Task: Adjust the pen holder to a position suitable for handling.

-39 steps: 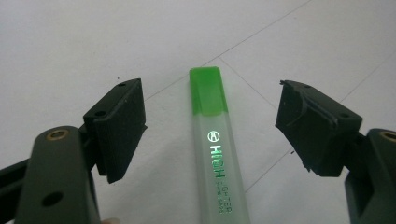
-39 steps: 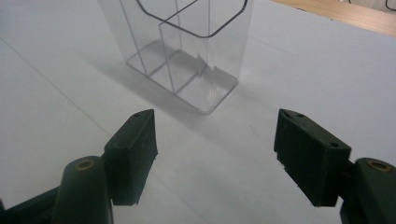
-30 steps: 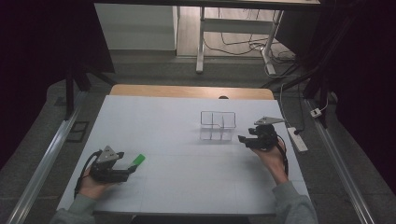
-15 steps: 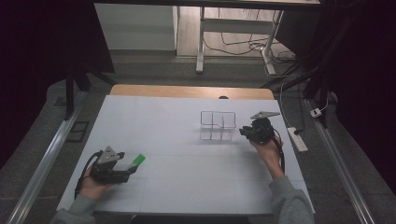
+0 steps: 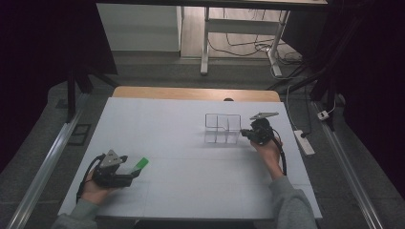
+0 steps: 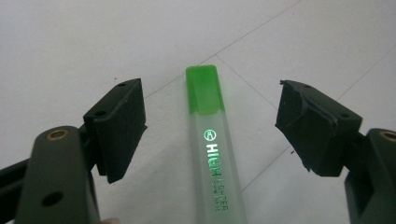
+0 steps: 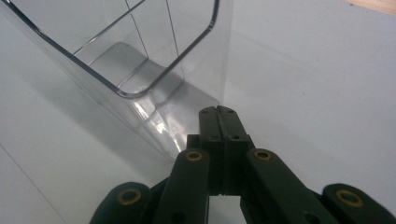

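Rightward fingers (image 7: 219, 116) have slid up beside the clear box (image 7: 140, 70), pressed together; left fingers (image 6: 210, 135) apart around the highlighter (image 6: 212, 154) — ungrasped, nothing boxed yet.

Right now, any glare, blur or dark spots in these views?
High view: surroundings nearly black, table evenly lit, clear organizer faint against it. Left gripper view: highlighter sharp, its lettering catches bright glare, open left claw soft at the bottom edge. Right gripper view: reflections streak the organizer wall, shut right claw blurred near the lens.

Green highlighter (image 6: 212, 154) lies flat on the table — capped; clear divided organizer (image 5: 222, 128) stands upright.
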Demonstrator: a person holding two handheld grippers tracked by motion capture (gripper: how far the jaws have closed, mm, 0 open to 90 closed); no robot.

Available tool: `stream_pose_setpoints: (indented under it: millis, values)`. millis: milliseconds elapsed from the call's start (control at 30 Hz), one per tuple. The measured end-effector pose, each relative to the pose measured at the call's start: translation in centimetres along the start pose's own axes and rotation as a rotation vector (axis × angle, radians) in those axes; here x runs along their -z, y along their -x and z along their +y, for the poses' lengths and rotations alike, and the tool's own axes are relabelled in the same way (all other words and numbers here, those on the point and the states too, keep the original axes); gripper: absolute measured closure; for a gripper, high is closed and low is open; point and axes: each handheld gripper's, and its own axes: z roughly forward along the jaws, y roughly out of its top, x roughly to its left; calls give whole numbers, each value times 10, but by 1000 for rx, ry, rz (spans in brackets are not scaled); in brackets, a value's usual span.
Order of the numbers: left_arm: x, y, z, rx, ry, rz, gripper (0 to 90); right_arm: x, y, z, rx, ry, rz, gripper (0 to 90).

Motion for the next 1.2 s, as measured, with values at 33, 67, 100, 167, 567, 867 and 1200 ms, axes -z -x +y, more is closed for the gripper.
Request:
stream_pose_setpoints:
  millis: [33, 67, 100, 167, 567, 867, 1200]
  values:
    - [0, 0, 0, 0, 1, -1, 236, -2, -2, 1, 7, -3, -1, 894]
    - [0, 0, 0, 0, 1, -1, 236, -2, -3, 1, 6, 0, -1, 894]
    - [0, 0, 0, -1, 1, -1, 236, -2, -3, 1, 8, 2, -3, 894]
    - [0, 0, 0, 0, 1, -2, 236, -2, -3, 1, 10, 2, -6, 894]
    - [-1, 0, 0, -3, -2, -2, 236, -6, -3, 0, 5, -12, -3, 895]
    - [-1, 1, 0, -6, -6, -2, 236, -7, -4, 0, -8, -13, -9, 895]
    - [-2, 1, 0, -7, -8, -1, 236, -8, -6, 2, -13, -7, -1, 895]
